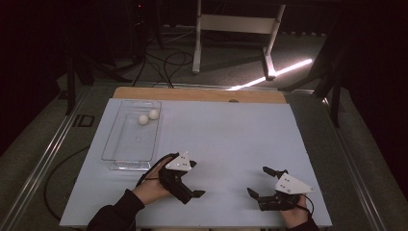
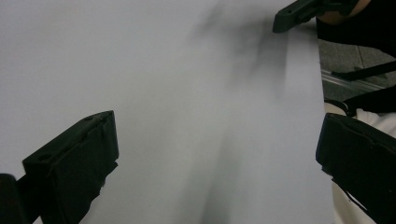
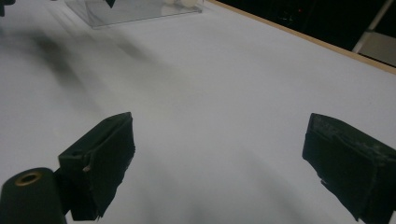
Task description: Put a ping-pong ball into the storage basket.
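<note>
Both grippers rest low at the near edge of the white table (image 1: 231,130), jaws spread and empty: the left gripper (image 1: 185,180) just short of the clear tray (image 1: 111,144), the right gripper (image 1: 260,185) well off to the side. Two white balls (image 1: 148,117) sit touching at the tray's far end. Reach in carelessly and a jaw could clip the tray wall (it looks light) and shove it, or set the balls rolling. From the right gripper view the balls are cut off at the top edge
</note>
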`<state>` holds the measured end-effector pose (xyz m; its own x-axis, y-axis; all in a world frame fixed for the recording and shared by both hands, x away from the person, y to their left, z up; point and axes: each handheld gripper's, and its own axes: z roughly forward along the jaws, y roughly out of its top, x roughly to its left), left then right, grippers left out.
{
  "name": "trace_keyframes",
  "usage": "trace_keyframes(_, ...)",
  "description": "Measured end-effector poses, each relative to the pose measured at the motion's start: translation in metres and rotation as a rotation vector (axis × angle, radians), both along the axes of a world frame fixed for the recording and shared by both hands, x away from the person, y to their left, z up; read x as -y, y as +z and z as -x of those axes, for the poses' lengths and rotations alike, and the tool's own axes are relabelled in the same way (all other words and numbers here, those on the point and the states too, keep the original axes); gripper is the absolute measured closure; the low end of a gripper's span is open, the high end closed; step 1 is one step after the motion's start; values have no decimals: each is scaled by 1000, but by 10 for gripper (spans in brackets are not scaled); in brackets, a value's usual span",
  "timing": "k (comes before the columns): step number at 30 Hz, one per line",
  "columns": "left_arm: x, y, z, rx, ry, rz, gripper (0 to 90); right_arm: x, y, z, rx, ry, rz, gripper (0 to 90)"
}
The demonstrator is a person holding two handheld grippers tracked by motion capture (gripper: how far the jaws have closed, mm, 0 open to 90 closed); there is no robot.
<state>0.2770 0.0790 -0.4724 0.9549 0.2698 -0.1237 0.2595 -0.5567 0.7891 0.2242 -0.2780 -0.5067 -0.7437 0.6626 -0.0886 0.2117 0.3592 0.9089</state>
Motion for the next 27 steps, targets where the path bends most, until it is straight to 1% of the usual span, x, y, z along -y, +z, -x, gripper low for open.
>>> trace_keyframes(1,0,-1,2,6,-3,0,3,0,0,0,0,0,1,90)
trace_keyframes(4,0,-6,6,7,-13,-11,3,0,0,0,0,0,2,90)
trace_keyframes(6,-1,-9,9,2,-18,-4,3,0,0,0,-1,1,0,90)
trace_keyframes(10,-3,-12,12,6,-20,-8,3,0,0,0,-2,-1,-1,90)
trace_keyframes(11,-5,-14,14,2,-25,3,3,0,0,0,-2,0,2,90)
trace_keyframes(15,-9,-18,19,4,-24,0,3,0,0,0,-2,1,3,90)
trace_keyframes(20,-15,-22,26,-3,-21,19,3,0,0,0,0,-2,2,90)
trace_keyframes(23,-20,-23,29,-1,-19,19,3,0,0,0,-1,-2,2,90)
trace_keyframes(27,-26,-22,33,2,-9,34,3,0,0,0,-3,-1,3,90)
